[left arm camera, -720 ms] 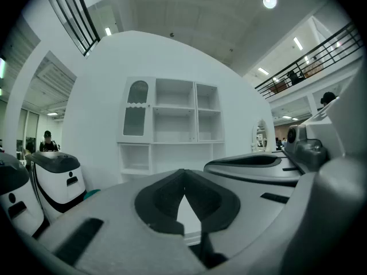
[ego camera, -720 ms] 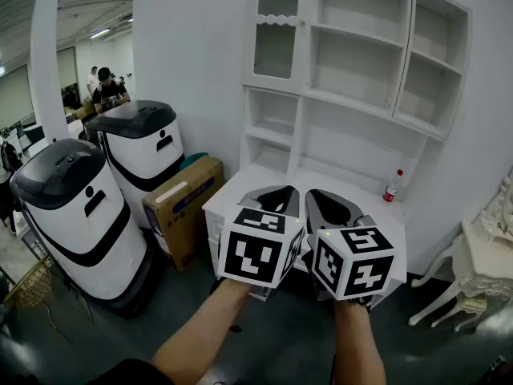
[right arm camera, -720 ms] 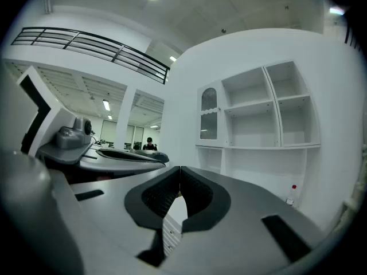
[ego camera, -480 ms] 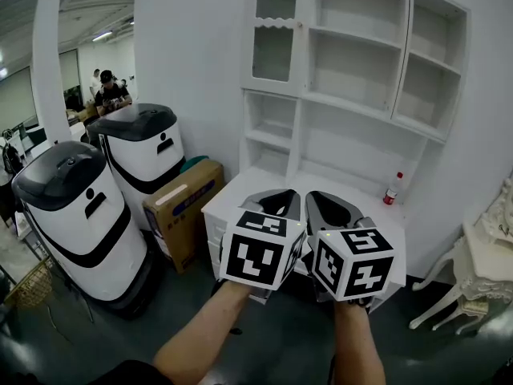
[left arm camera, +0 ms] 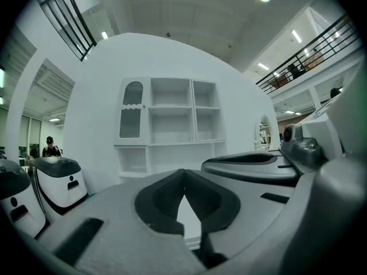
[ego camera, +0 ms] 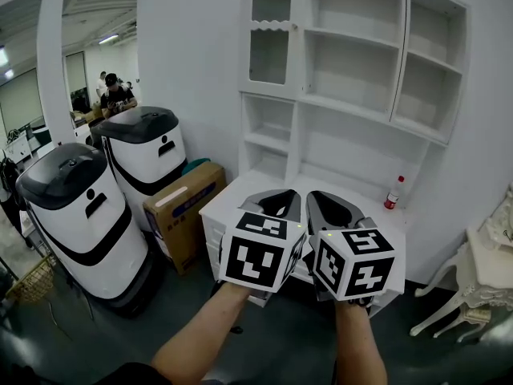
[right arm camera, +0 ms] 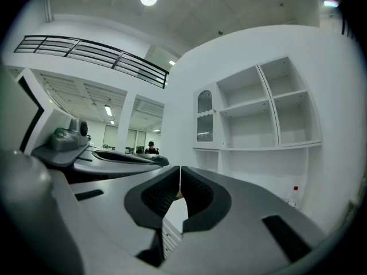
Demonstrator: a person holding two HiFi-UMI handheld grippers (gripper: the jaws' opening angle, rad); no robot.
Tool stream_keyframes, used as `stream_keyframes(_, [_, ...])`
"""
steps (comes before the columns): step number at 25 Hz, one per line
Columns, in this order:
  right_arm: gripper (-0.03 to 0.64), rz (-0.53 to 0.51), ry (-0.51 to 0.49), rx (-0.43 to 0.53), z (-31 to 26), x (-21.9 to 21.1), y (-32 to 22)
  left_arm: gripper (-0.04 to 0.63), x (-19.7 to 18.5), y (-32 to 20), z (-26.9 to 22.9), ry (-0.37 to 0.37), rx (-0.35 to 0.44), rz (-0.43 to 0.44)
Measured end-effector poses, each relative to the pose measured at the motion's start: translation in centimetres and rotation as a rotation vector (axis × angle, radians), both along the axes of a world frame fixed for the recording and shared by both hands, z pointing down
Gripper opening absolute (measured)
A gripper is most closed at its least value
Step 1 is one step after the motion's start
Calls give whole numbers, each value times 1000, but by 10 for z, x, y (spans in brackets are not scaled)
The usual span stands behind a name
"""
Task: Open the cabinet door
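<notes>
Nothing is done yet — the arched glazed door (ego camera: pixel 268 34) of the tall white wooden cabinet (ego camera: pixel 353 105) sits shut, well ahead and above. Left gripper (ego camera: pixel 276 195) and right gripper (ego camera: pixel 325 197) hang empty, jaws together.

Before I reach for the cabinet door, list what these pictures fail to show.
- Handle of the cabinet door: too small in every view.
- Most of the drawers: head view, hidden behind the left gripper and right gripper.
- Label on the bottle: too small to read.
</notes>
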State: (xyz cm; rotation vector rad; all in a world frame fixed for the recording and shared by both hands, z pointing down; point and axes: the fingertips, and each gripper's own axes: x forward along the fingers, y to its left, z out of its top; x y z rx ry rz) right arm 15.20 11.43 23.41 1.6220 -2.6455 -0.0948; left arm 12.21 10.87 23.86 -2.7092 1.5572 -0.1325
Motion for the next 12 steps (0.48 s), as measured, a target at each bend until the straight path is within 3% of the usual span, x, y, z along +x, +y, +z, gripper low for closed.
stream_keyframes(12, [20,-28,31,-19,5,-5,-41,11,5,-45,0,-12,-5,12])
